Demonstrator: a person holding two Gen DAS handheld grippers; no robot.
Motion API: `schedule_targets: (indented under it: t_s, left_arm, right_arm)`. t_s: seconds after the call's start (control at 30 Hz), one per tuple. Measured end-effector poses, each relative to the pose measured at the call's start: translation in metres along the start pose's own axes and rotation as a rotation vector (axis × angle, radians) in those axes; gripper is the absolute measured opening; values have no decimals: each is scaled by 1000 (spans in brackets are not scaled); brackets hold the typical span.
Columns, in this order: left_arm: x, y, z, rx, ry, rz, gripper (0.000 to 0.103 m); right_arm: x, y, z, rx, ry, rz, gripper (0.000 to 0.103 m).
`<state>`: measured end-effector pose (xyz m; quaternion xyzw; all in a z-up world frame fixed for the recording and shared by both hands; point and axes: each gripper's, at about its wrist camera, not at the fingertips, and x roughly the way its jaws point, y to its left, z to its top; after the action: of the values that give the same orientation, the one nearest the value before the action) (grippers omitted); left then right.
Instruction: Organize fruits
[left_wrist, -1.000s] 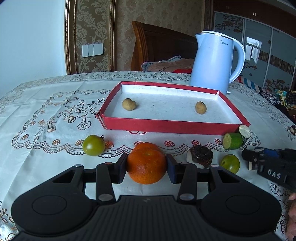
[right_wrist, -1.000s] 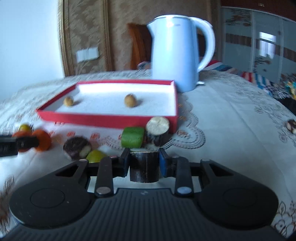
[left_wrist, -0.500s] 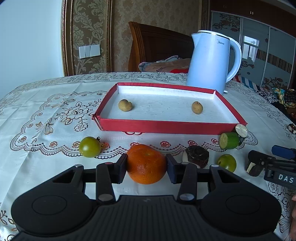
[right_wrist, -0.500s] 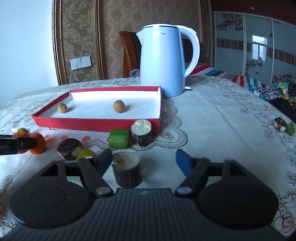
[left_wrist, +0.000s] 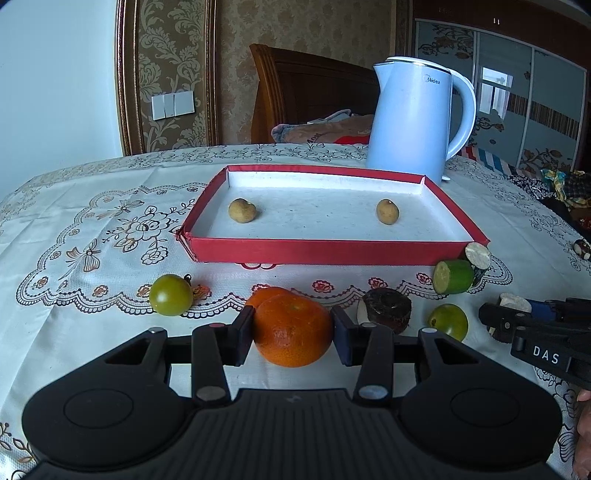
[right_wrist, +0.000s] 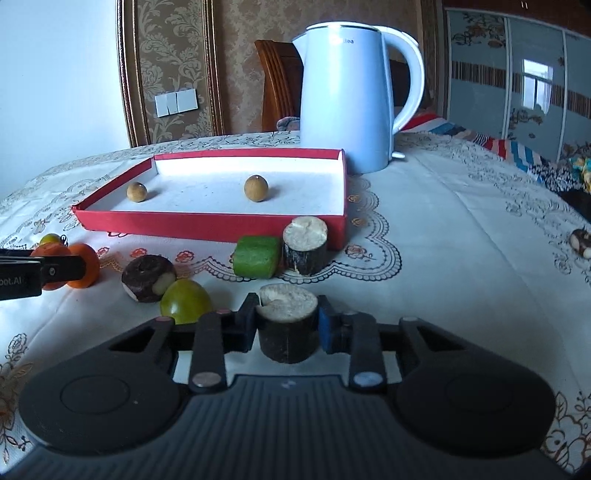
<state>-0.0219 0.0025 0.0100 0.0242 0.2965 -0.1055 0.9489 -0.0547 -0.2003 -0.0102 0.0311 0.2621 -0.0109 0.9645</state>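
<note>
Fruits, two of them, now clamped, one per claw. Right gripper (right_wrist: 287, 325): jaws just closed again on the short dark-barked stalk segment with a pale cut top (right_wrist: 287, 321), after standing wide open around it half a second ago; pads now pressed on both flanks, segment upright on the lace-patterned white tablecloth (right_wrist: 461, 258). Likely a re-grip for a squarer hold. Left gripper (left_wrist: 293, 334): clenched on the round orange tangerine (left_wrist: 293, 334), same as a second ago, low over the cloth.

Outward from the right claw: yellow-green round fruit (right_wrist: 185, 301) just beside its left finger, then a dark cut chunk with pale flesh (right_wrist: 148, 272), a green cylinder piece (right_wrist: 257, 256) touching a second pale-topped stalk piece (right_wrist: 305, 244) against the tray's corner. Beside the left claw, a green tomato-like fruit (left_wrist: 170, 295).

Beyond, the shallow red-walled cardboard tray with white floor (left_wrist: 314, 251), holding only two small tan round fruits (left_wrist: 242, 210) (left_wrist: 387, 211). Behind, a pale blue electric kettle (left_wrist: 417, 118).

With both grips set, next probably a carry of both pieces into the tray; most fruit not yet inside.
</note>
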Motion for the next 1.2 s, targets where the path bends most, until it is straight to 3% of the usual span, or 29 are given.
schedule_targets:
  t_s: [0.4, 0.7, 1.2]
  left_arm:
    - [8, -9, 13, 19, -8, 9, 43]
    - [31, -19, 33, 28, 2, 28, 43]
    - [86, -9, 75, 8, -9, 123, 43]
  right_arm:
    - [-17, 7, 26, -30, -121, -11, 30]
    - [2, 16, 48, -43, -142, -9, 30]
    - [83, 26, 83, -24, -29, -29, 30]
